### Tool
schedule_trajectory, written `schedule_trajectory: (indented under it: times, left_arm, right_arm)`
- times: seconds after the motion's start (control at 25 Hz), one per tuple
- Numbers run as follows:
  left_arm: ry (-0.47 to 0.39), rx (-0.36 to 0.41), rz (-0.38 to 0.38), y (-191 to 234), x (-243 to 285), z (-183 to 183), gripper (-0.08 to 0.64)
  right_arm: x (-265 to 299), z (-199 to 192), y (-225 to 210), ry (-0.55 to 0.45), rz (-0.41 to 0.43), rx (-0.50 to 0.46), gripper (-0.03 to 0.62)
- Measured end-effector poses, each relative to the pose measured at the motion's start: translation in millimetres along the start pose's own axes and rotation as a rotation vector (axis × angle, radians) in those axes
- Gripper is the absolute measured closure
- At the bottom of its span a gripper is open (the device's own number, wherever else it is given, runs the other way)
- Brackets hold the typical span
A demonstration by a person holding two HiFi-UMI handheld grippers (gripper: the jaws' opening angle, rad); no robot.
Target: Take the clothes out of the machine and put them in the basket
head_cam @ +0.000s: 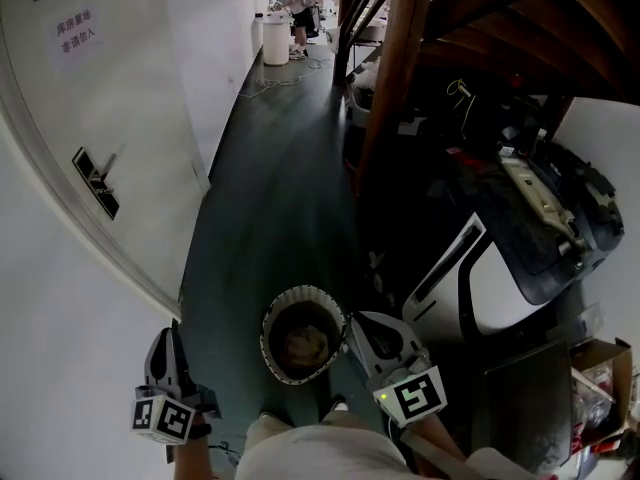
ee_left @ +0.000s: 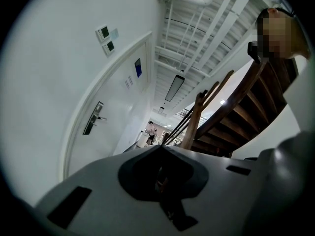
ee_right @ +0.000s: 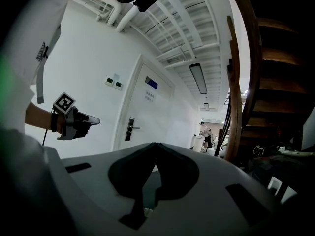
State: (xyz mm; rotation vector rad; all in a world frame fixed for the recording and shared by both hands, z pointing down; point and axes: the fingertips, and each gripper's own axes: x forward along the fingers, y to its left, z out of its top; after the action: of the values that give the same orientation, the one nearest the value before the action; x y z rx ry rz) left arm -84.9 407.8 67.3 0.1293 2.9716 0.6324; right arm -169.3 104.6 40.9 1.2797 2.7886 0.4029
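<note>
Between left tool and right tool: basket (clothes inside) | both pressed together

The left tongs are held low at the person's left side and point level ahead. Their jaws are pressed together with nothing between them. The right tongs are well apart to the right of them. They are also level, angled slightly toward the left tongs, with jaws meeting at the tips and empty. Behind the left tongs, the left forearm is bare and reaches forward. The right forearm runs back from the right tongs toward the body.
</note>
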Motion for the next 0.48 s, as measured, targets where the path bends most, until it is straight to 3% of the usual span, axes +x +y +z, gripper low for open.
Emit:
schedule_trajectory:
  times: [0.48]
  left_arm:
    - [-0.012,-0.005,0.009,6.8,-9.0,4.5,0.545]
  right_arm:
    - [13.8,8.3,18.6,-0.023,0.047,-0.003,0.58]
